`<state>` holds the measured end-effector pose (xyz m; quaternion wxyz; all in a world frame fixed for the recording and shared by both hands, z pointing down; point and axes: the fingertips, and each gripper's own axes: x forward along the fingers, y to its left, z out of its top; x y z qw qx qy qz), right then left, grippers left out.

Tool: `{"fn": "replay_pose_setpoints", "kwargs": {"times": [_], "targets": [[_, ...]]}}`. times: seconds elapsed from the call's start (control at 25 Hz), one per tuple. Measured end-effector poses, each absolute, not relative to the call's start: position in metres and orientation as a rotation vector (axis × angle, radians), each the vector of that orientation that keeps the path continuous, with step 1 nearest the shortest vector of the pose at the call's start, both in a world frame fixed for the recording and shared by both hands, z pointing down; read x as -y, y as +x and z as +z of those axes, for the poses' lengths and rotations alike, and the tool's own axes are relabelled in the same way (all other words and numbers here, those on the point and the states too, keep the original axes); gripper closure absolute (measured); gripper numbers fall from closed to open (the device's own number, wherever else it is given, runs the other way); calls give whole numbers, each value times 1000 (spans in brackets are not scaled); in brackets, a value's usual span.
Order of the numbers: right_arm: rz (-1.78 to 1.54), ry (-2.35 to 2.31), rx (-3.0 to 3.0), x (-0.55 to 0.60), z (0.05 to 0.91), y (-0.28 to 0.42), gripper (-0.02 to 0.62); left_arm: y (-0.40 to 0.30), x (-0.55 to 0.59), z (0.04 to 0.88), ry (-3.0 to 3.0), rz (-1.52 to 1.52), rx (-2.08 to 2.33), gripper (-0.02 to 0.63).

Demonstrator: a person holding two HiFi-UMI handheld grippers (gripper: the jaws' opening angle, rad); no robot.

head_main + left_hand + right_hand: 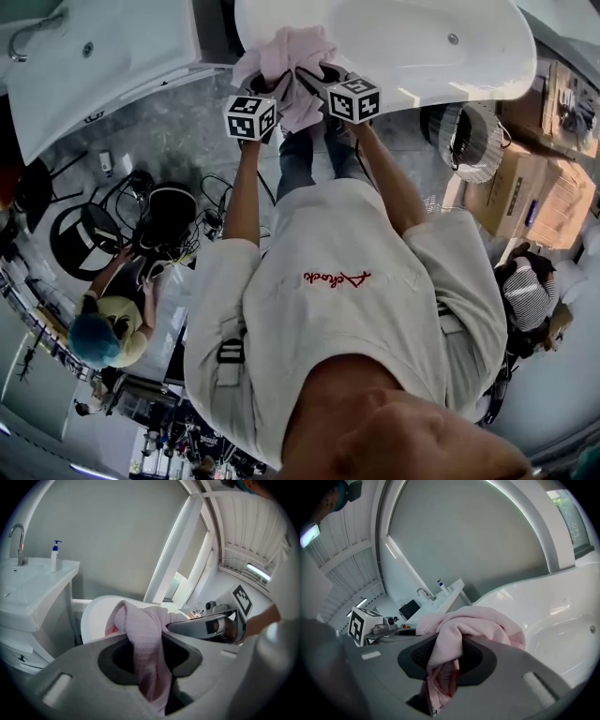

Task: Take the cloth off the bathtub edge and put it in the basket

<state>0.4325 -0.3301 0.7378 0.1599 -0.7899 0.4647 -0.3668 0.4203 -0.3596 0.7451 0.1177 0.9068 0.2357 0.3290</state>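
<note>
Left gripper (150, 657) jaws clamped on pink cloth (143, 620). It bunches above them and hangs down through the gap. Right gripper (177, 626) at right, tip against same cloth. White bathtub (95, 619) behind. Sink (35, 581), faucet (18, 538) and pump bottle (55, 557) at left.

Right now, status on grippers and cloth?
Both shut on pink cloth: left gripper, right gripper. Cloth bunched between them, over bathtub rim. Basket on floor to the right, nothing seen in the way.

Bathtub (403, 56) far side beyond top edge
</note>
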Motion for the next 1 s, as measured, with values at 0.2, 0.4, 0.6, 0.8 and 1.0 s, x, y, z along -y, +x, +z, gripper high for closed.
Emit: {"fn": "replay_pose_setpoints", "kwargs": {"times": [0.2,0.4,0.6,0.8,1.0], "targets": [[-931,-2306,-1339,329,694,457,494,446,359,701,2727,855,-713,476],[-802,-2352,-1354,329,647,477,495,467,359,656,2774,729,-739,477],[-679,-2393,-1354,324,604,498,495,489,353,615,2818,613,-777,478],[-571,-2428,-1356,320,564,514,495,506,350,576,2866,517,-801,478],[-482,-2461,-1372,322,528,529,495,522,352,541,2908,438,-818,477]]}}
